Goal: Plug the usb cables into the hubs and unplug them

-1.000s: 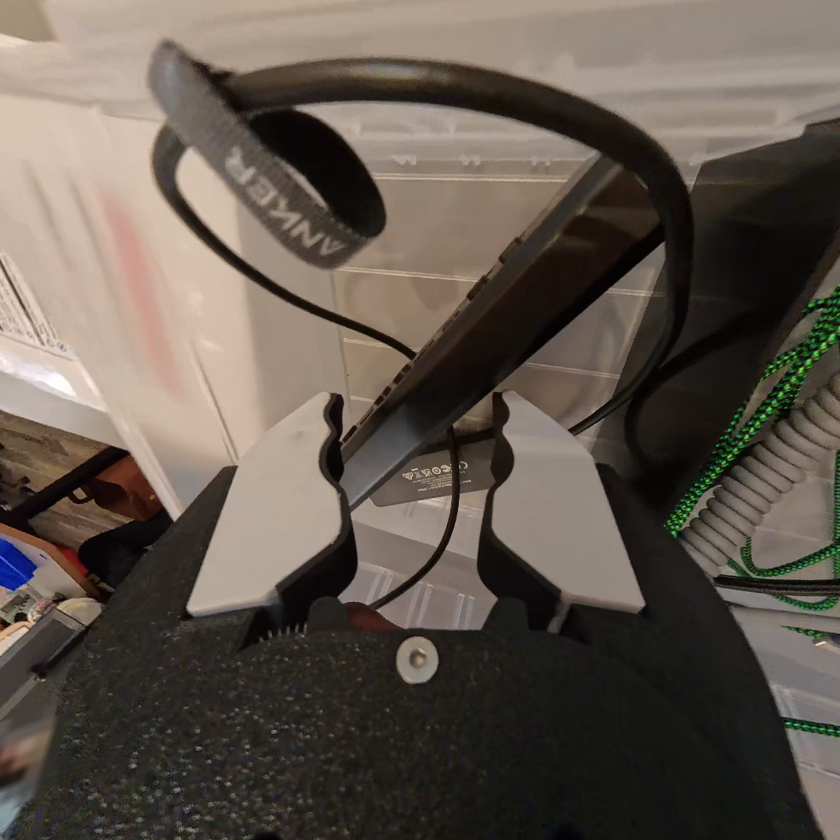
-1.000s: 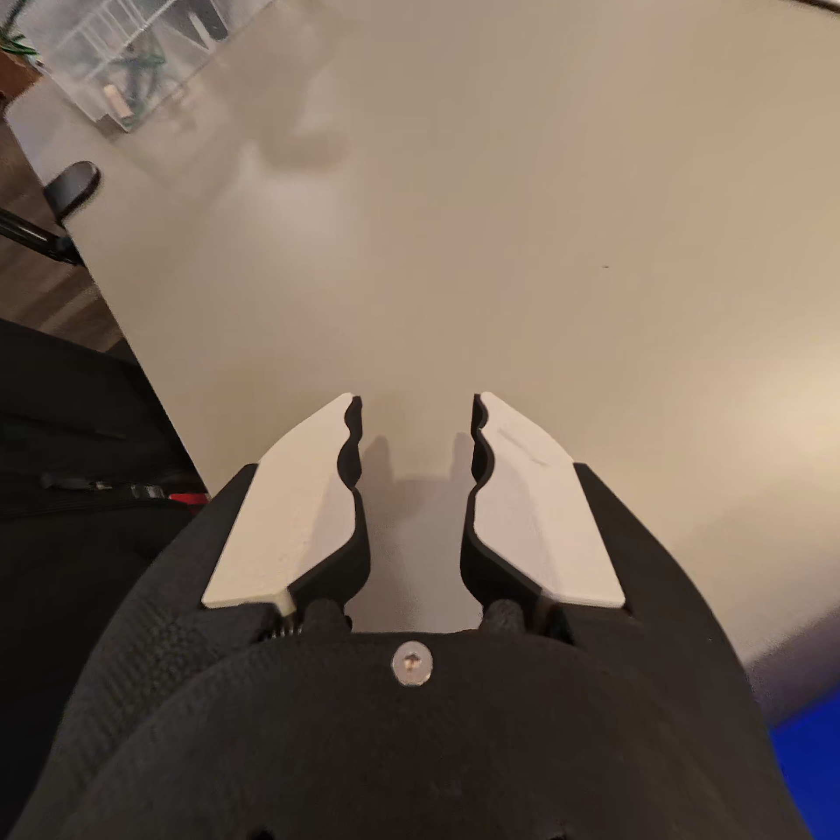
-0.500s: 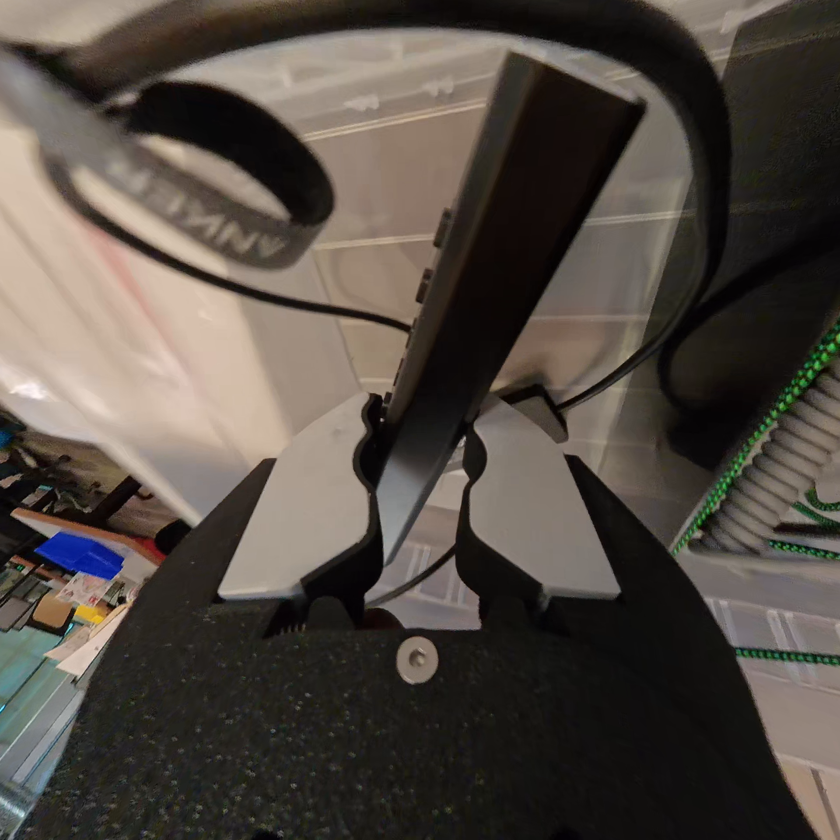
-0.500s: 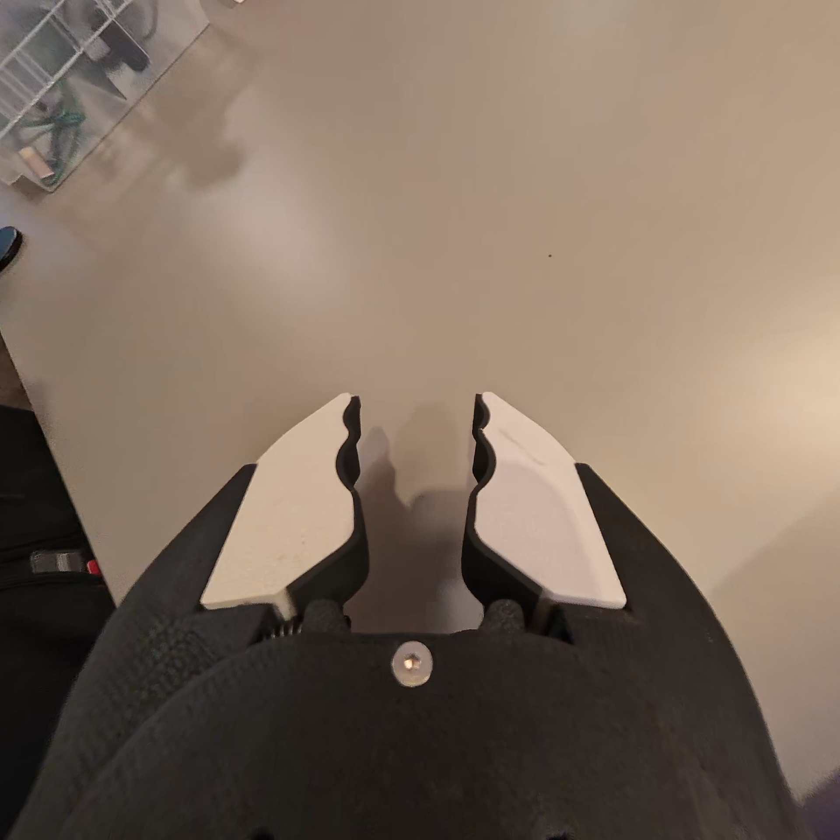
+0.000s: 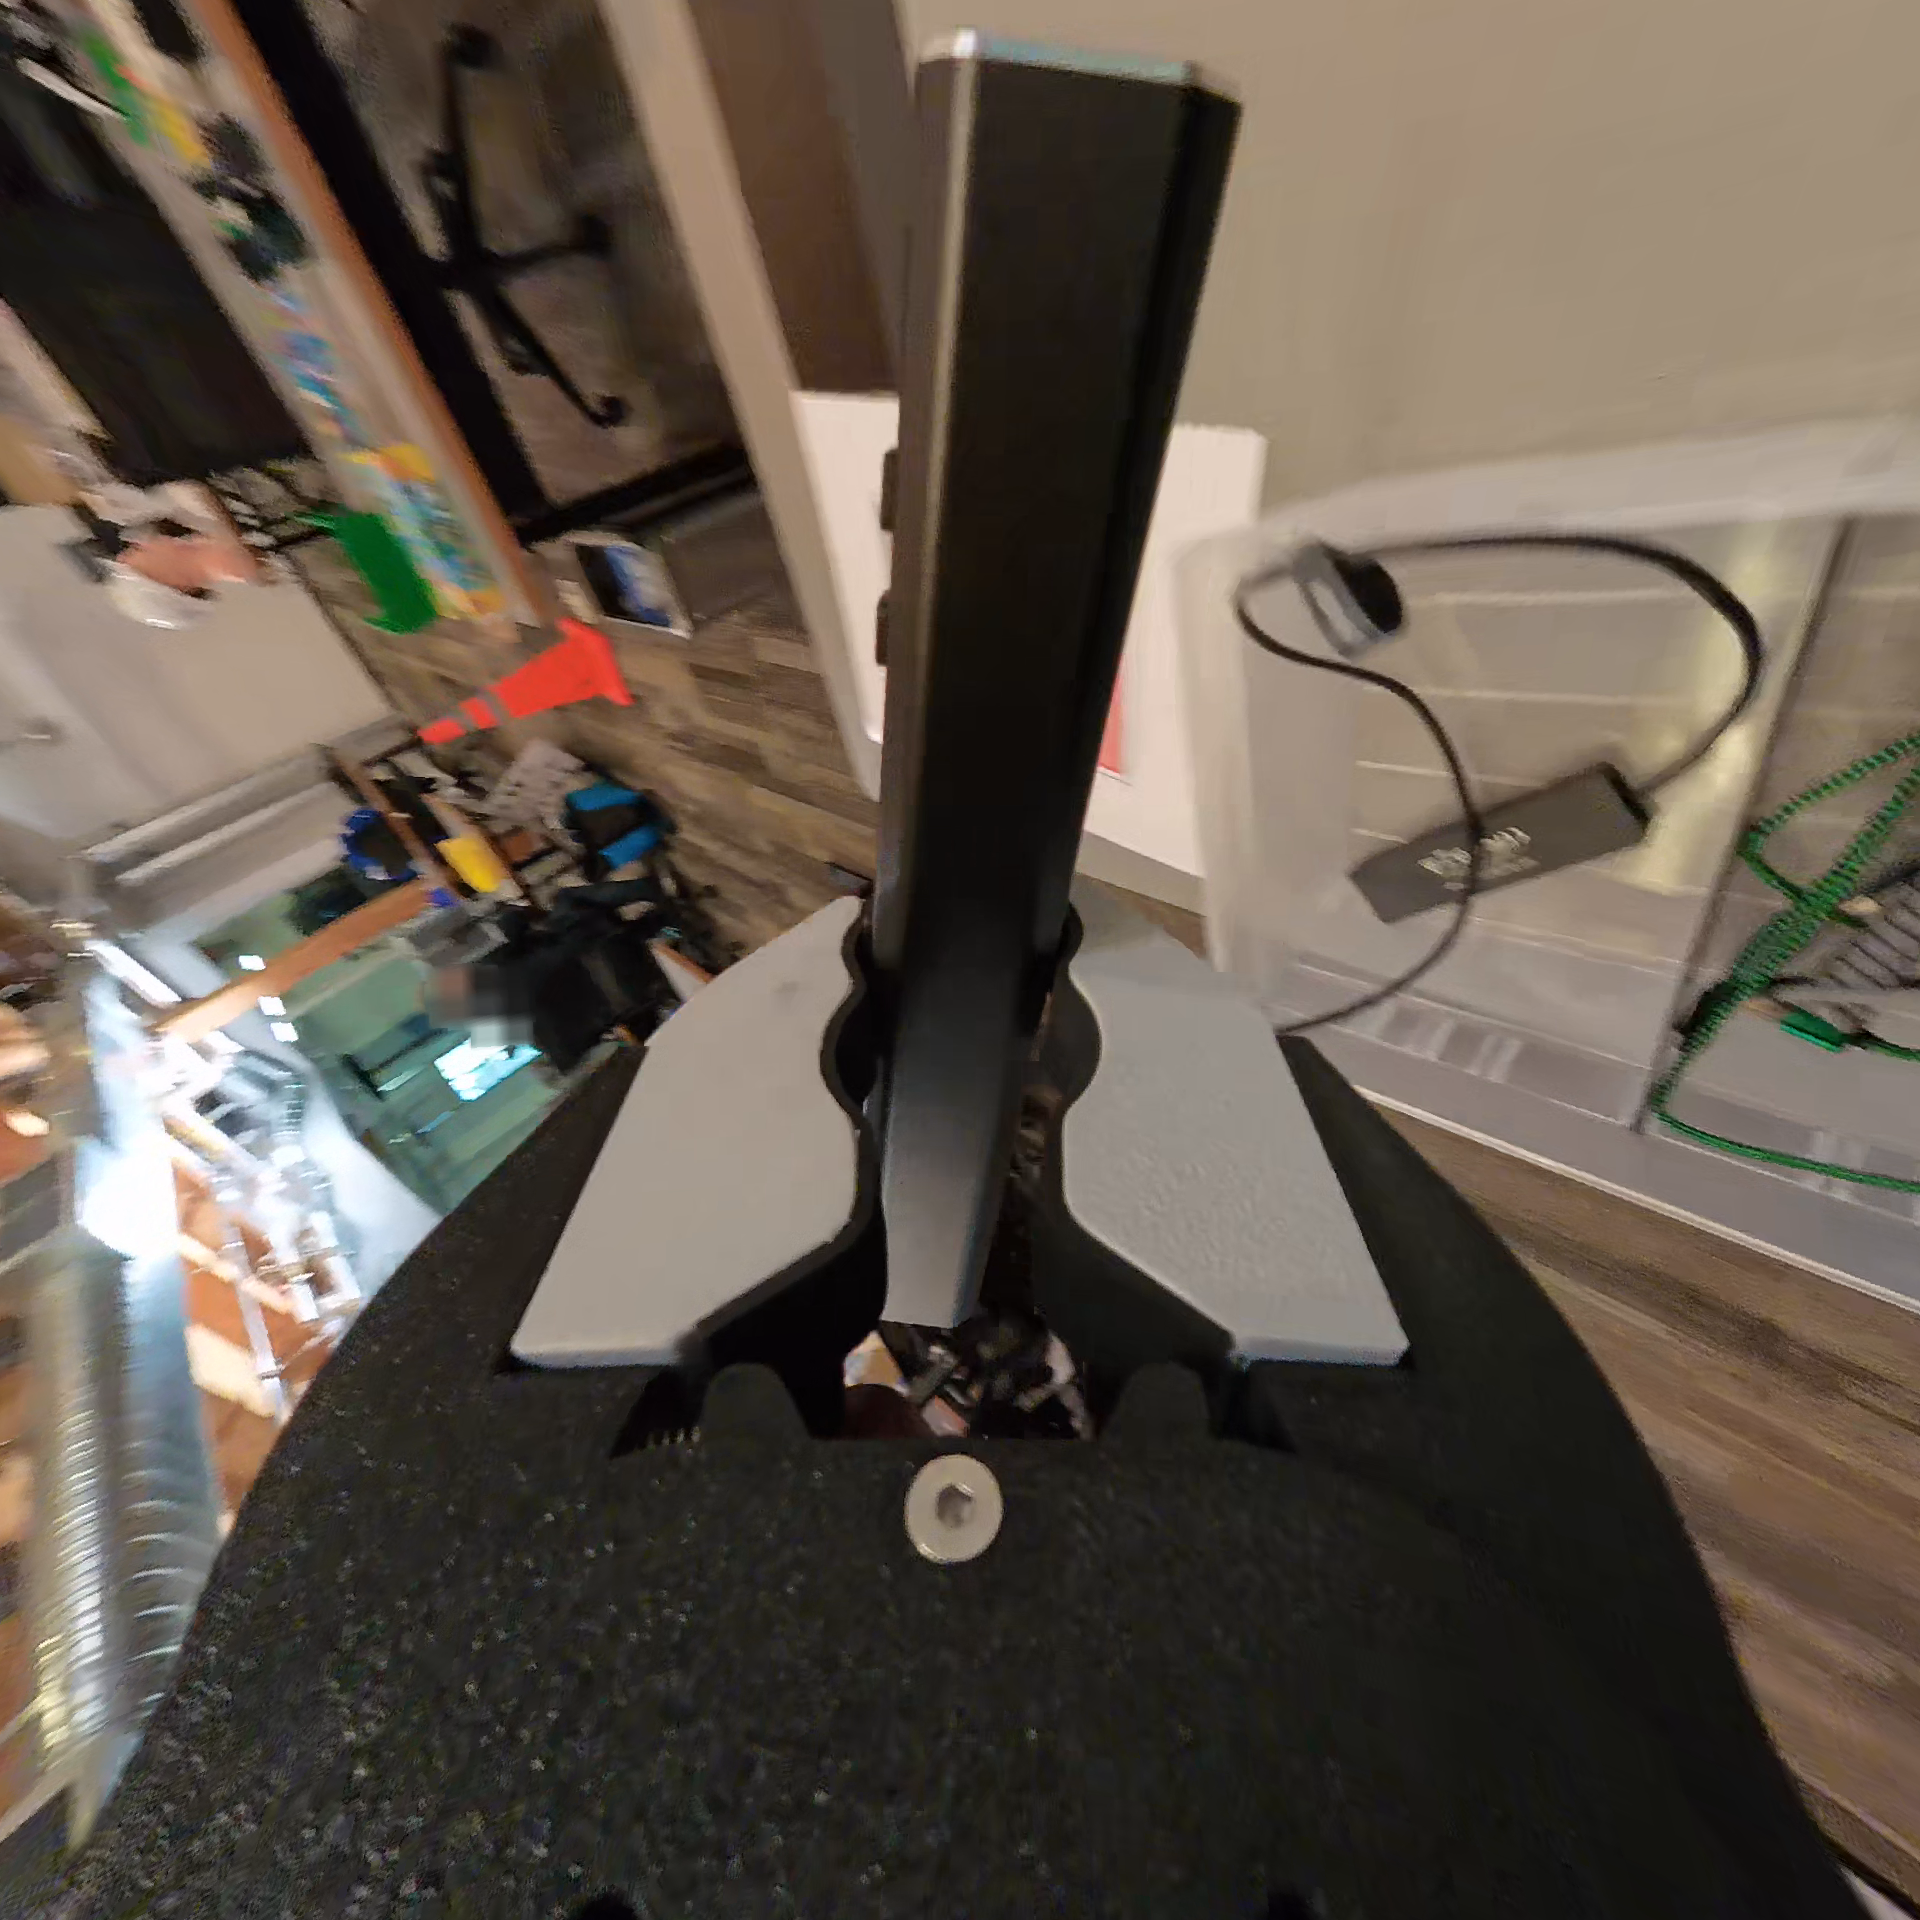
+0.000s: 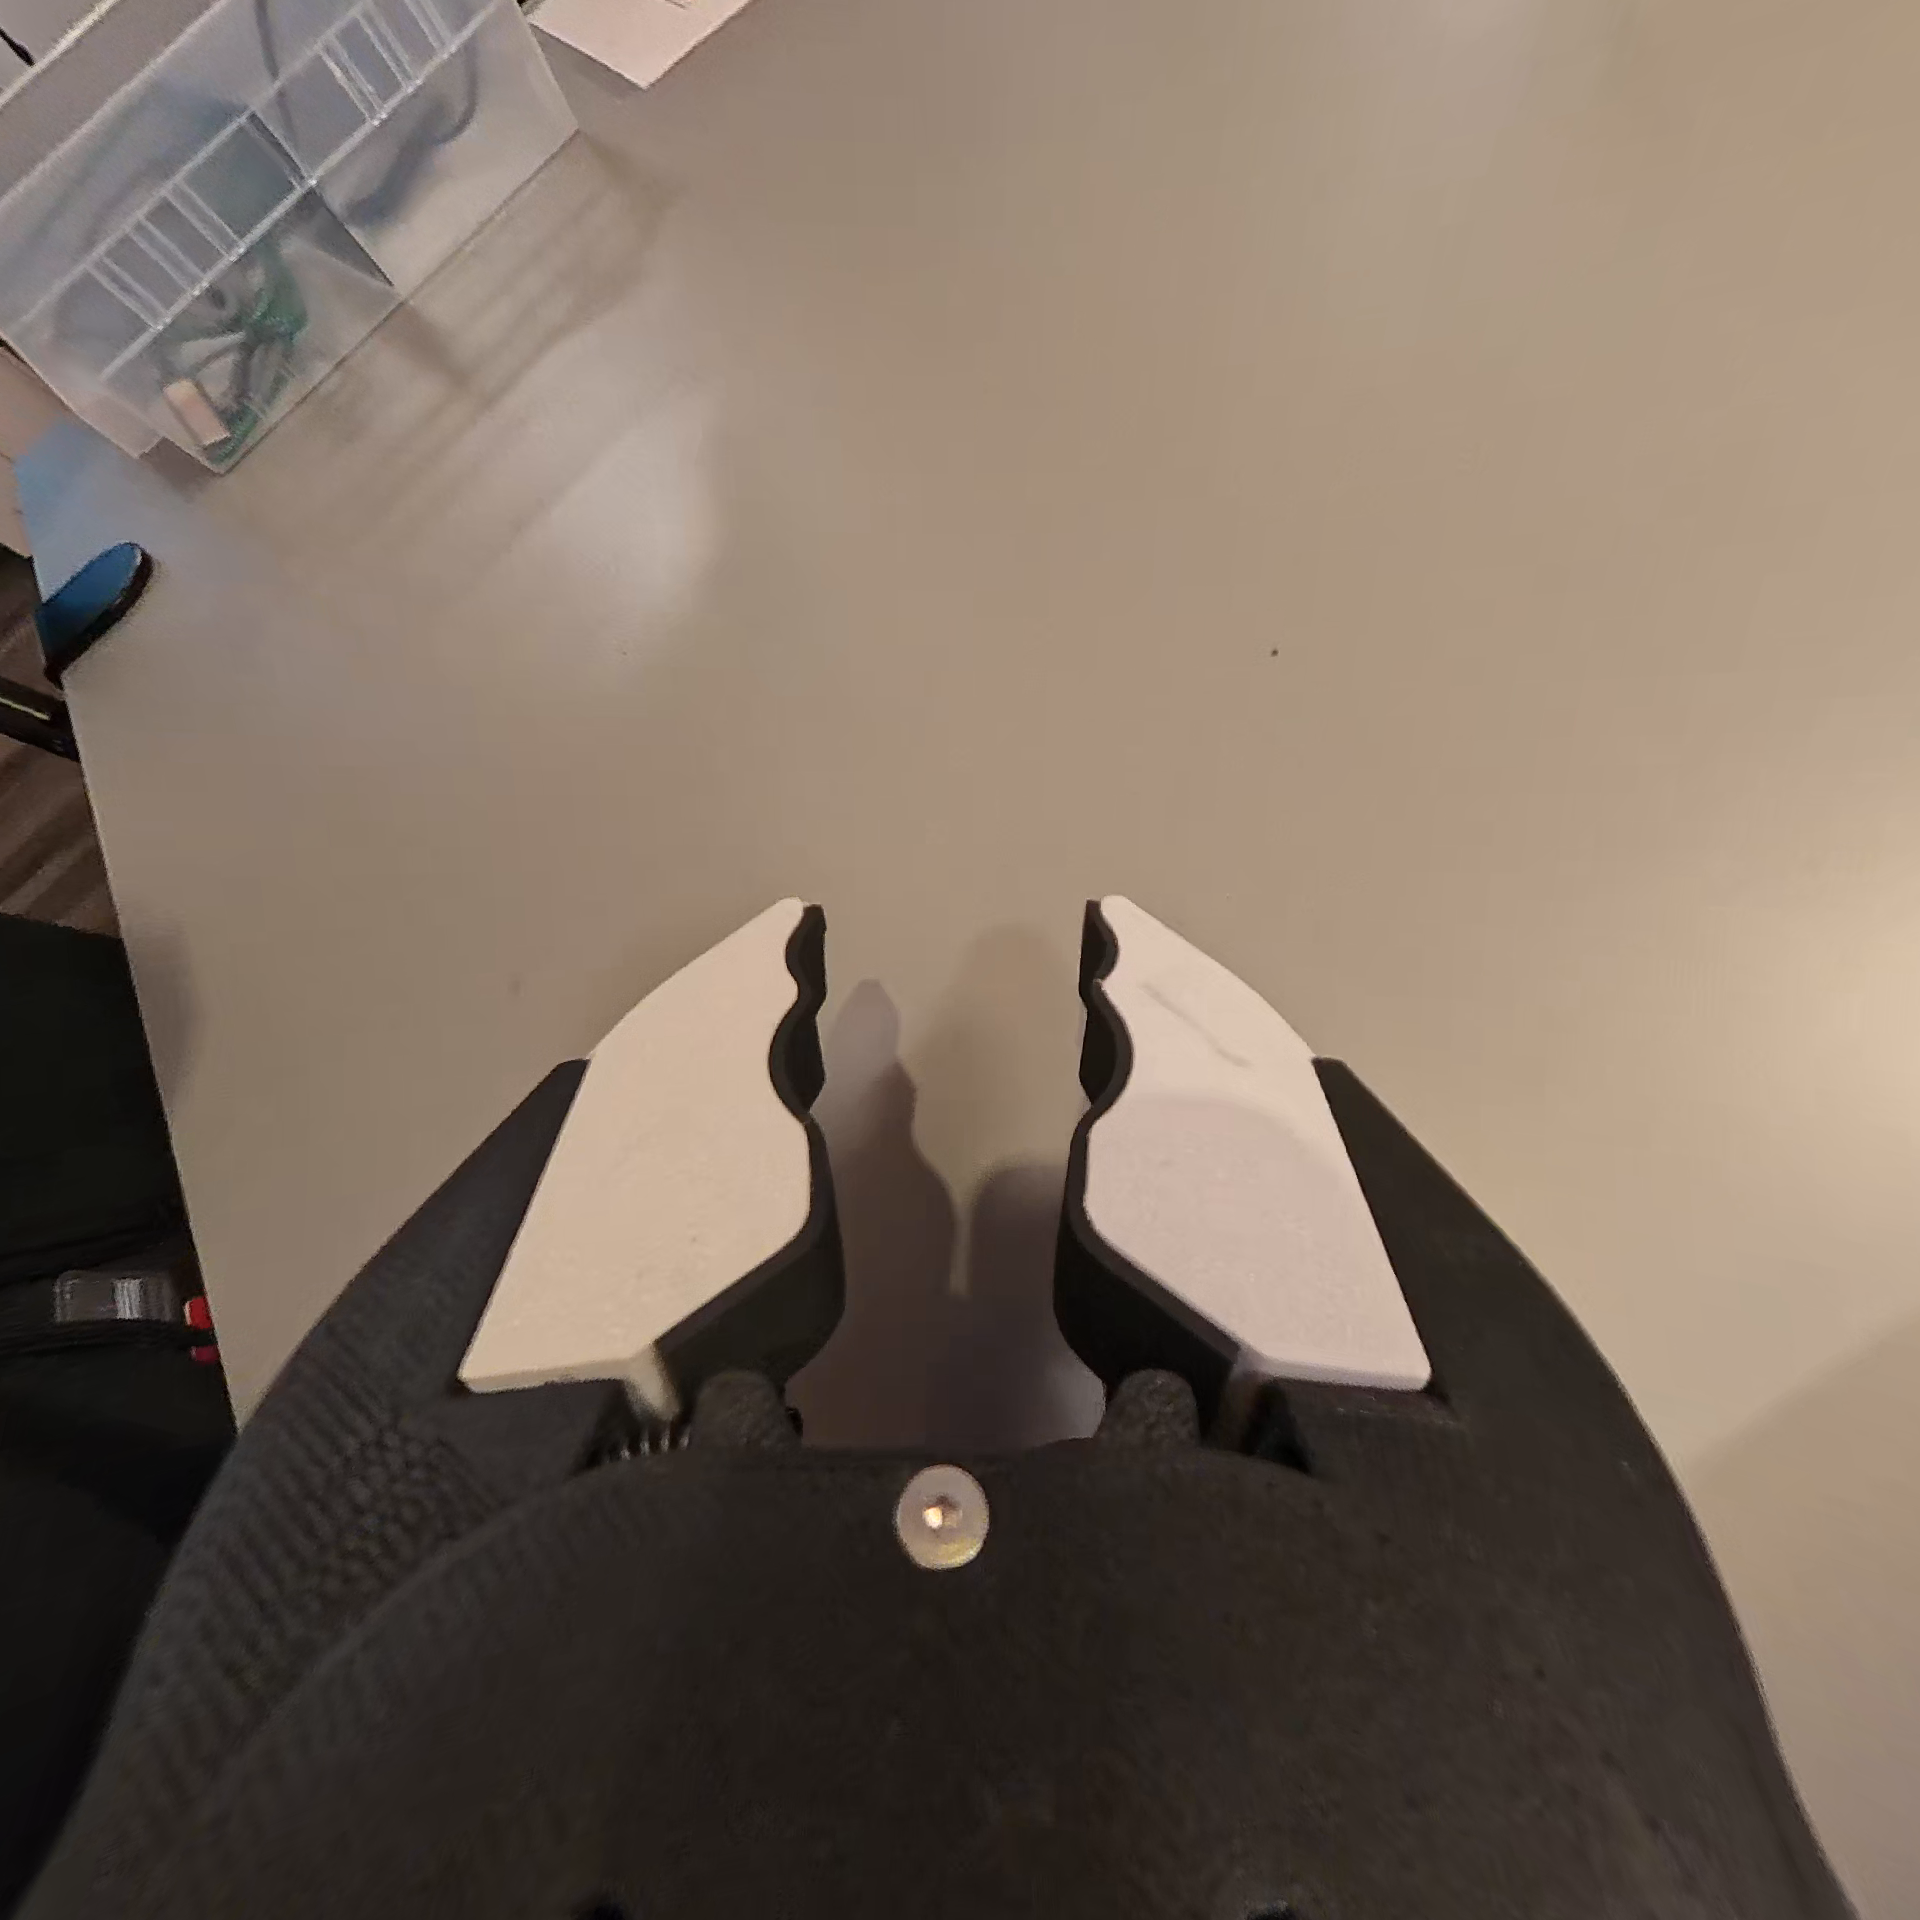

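Observation:
My left gripper [image 5: 961, 940] is shut on a long dark grey USB hub [image 5: 1039, 540] and holds it on end in the air, ports on its left edge. A second dark hub [image 5: 1507, 852] with a black cable [image 5: 1621, 582] lies in a clear plastic bin [image 5: 1558, 520] to the right. Green braided cables [image 5: 1808, 904] lie in the bin's other compartment. My right gripper [image 6: 954, 914] is open and empty, just above a beige table [image 6: 1143, 468].
In the right wrist view the clear bin [image 6: 260, 208] stands at the table's far left corner, with the table edge [image 6: 135, 883] and a dark chair on the left. In the left wrist view, wood floor [image 5: 1714, 1403] and room clutter lie beyond.
My left gripper has closed on the hub, lifted it out of the bin and swung away; the second hub and its cable stay in the bin. The right gripper stayed open and shifted over the table.

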A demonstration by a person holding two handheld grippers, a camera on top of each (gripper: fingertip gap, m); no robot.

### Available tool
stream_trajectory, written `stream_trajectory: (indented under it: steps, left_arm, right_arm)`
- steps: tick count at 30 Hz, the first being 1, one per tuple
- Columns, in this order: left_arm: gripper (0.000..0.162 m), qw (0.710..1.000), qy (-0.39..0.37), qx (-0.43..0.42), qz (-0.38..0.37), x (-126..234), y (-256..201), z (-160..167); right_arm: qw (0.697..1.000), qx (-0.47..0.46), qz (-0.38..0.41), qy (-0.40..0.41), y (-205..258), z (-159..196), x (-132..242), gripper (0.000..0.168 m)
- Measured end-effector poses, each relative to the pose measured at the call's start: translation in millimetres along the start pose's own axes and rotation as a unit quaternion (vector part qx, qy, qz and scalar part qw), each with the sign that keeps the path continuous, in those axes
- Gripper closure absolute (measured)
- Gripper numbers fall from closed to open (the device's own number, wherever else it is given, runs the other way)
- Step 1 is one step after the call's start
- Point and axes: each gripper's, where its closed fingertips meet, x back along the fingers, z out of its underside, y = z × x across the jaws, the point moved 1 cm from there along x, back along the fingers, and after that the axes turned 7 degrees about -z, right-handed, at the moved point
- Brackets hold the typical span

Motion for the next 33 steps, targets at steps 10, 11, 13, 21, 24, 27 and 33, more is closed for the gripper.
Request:
stream_trajectory:
  steps: [10,11,13,21,24,27,33]
  left_arm:
    - [0.133,0.963,-0.215,-0.063,-0.150,-6,36,-285]
    - [0.133,0.957,-0.239,-0.064,-0.153,-14,22,-318]
    - [0.133,0.945,-0.281,-0.044,-0.160,-30,-5,-374]
    - [0.133,0.935,-0.288,0.018,-0.205,-77,-69,-467]
    - [0.133,0.930,-0.298,-0.013,-0.213,-76,-84,-480]
    - [0.133,0.925,-0.311,-0.003,-0.218,-71,-92,-489]
    - [0.131,0.914,-0.325,0.016,-0.241,-64,-88,-493]
  right_arm:
    - [0.997,-0.005,-0.003,-0.074,-21,-37,-3,0.120]
    - [0.996,-0.008,-0.010,-0.084,-21,-39,-2,0.119]
    - [0.995,-0.014,-0.034,-0.097,-17,-39,0,0.114]
    - [0.998,0.002,-0.024,-0.060,-13,-27,-13,0.085]
    - [0.999,0.004,-0.017,-0.040,-16,-30,-24,0.082]
    - [1.000,0.014,-0.005,0.009,-17,-24,-39,0.085]
    - [0.996,0.024,0.025,0.082,-21,-9,-49,0.103]
